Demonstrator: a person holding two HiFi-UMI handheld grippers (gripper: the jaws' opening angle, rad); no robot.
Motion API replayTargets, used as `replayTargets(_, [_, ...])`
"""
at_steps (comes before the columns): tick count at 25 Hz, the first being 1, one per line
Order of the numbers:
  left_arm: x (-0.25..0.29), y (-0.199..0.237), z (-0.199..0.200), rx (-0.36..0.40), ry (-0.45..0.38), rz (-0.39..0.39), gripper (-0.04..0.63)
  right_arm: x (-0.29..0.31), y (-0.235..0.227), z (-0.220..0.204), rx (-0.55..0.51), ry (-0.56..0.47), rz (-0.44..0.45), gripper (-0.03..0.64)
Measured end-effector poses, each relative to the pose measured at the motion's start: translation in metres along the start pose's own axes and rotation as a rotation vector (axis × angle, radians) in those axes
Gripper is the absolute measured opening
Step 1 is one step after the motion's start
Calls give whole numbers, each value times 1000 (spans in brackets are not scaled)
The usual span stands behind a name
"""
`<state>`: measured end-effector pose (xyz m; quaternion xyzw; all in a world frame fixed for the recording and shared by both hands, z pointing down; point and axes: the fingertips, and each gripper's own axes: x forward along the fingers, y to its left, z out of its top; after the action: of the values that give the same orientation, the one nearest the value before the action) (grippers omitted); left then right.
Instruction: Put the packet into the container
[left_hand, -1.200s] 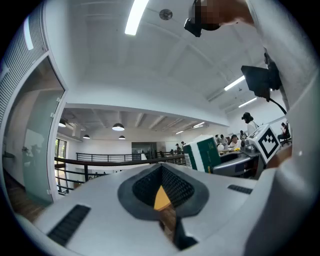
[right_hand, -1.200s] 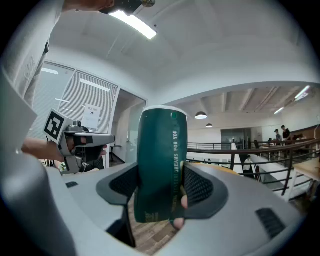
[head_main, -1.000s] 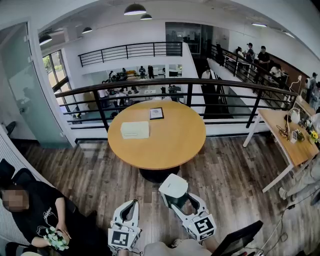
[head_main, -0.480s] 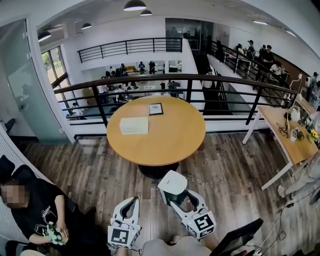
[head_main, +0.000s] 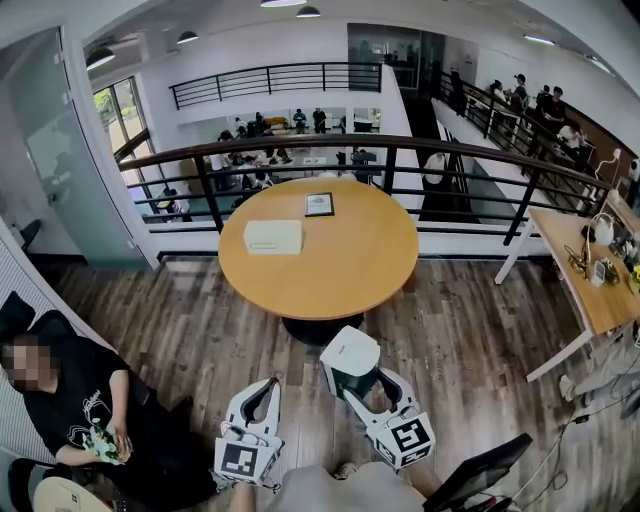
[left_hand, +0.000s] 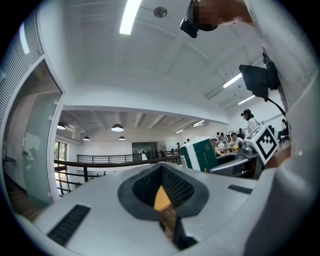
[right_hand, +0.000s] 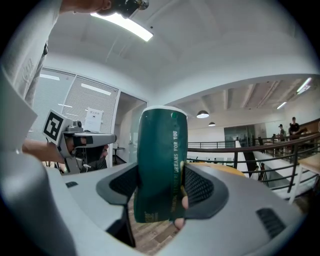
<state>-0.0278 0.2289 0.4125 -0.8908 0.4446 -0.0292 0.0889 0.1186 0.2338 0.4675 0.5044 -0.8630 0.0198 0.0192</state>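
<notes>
My right gripper (head_main: 352, 373) is shut on a dark green packet (right_hand: 161, 165) and holds it upright over the wooden floor, short of the round table (head_main: 340, 270). From above, the packet (head_main: 349, 353) shows a white top. In the right gripper view the right gripper (right_hand: 160, 187) has both pads pressed against the packet's sides. A pale rectangular container (head_main: 273, 236) lies on the table's far left part. My left gripper (head_main: 266, 388) hangs beside the right one, shut and empty. The packet (left_hand: 200, 154) also shows in the left gripper view, to the right of the left gripper (left_hand: 161, 192).
A small framed card (head_main: 319, 205) stands on the table's far side. A dark railing (head_main: 400, 160) runs behind the table. A person in black (head_main: 70, 410) sits at the lower left. A wooden desk (head_main: 600, 290) stands at the right, and a dark screen (head_main: 485, 478) at the bottom right.
The head view has shifted a little, so the table sits slightly lower in the frame. Both grippers keep the same pose, with the packet still held in the right one.
</notes>
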Motion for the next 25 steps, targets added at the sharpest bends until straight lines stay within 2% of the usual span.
replayTargets(6, [1, -18, -11, -48, 39, 54, 5, -9, -9, -10, -44, 24, 33, 282])
replayTargets(10, [1, -23, -15, -95, 46, 68, 5, -7, -5, -18, -27, 45, 63, 283])
replayTargets(15, [11, -19, -27, -35, 83, 54, 5, 2, -16, -19, -21, 45, 65, 283])
replayTargets(18, [24, -15, -27, -58, 75, 59, 5, 10, -25, -15, -19, 41, 67, 284])
replayTargets(25, [67, 16, -29, -56, 50, 48, 5, 51, -44, -9, -39, 50, 51, 284])
